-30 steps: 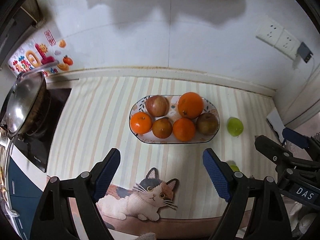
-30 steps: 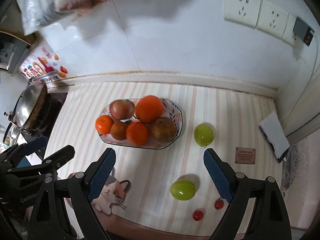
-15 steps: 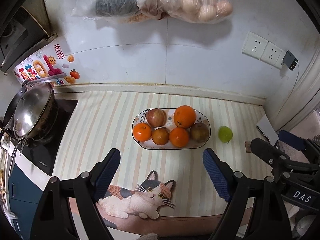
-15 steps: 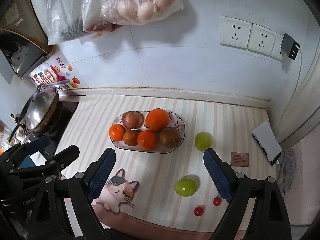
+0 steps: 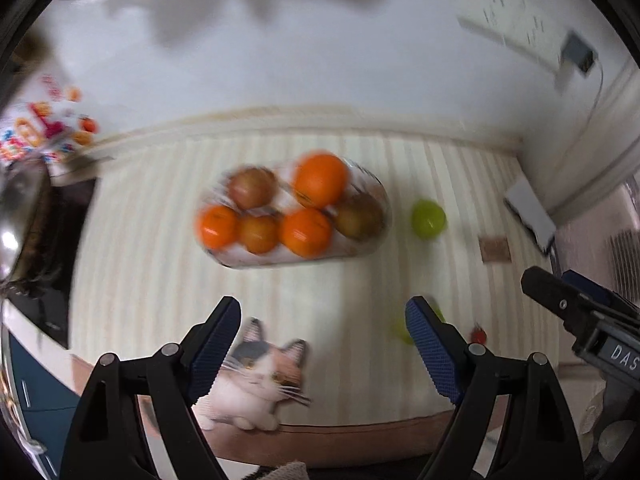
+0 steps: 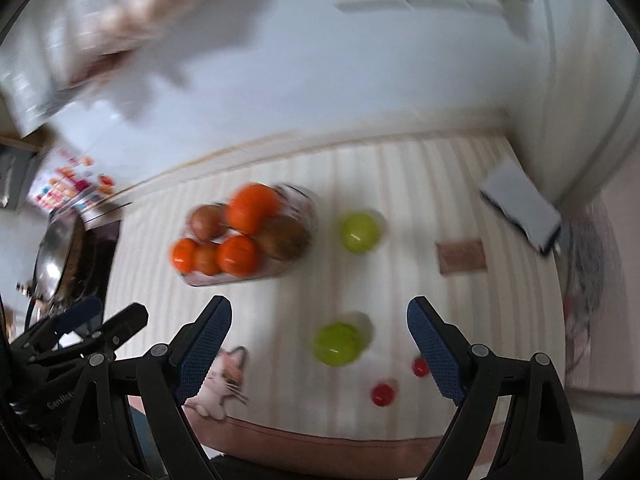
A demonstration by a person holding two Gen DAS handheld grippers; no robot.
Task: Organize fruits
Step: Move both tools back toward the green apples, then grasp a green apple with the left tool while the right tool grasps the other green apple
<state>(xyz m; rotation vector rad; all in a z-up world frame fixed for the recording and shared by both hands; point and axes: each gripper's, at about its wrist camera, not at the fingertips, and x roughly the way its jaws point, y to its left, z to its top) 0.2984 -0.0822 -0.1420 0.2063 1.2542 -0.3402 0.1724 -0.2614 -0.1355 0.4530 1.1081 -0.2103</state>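
Note:
A patterned fruit plate (image 5: 374,200) (image 6: 310,208) on the striped counter holds several oranges and brownish apples. One green apple (image 5: 429,218) (image 6: 360,232) lies just right of the plate. A second green apple (image 6: 339,344) (image 5: 400,330) lies nearer the front edge, half hidden behind my left gripper's right finger in the left wrist view. Two small red fruits (image 6: 383,394) (image 6: 420,366) sit near the front. My left gripper (image 5: 322,344) hangs open and holds nothing in front of the plate. My right gripper (image 6: 320,346) is open, and the near green apple shows between its fingers, well below them. Both views are blurred.
A wok (image 6: 60,256) sits on a black hob at the left. A cat picture (image 5: 256,384) marks the mat's front edge. A small brown card (image 6: 460,256) and a white-and-dark pad (image 6: 520,204) lie at the right by the wall. Bags hang on the wall above.
Both views are now blurred and closer to the counter. The plate and green apples look larger. Both grippers stay equally wide open.

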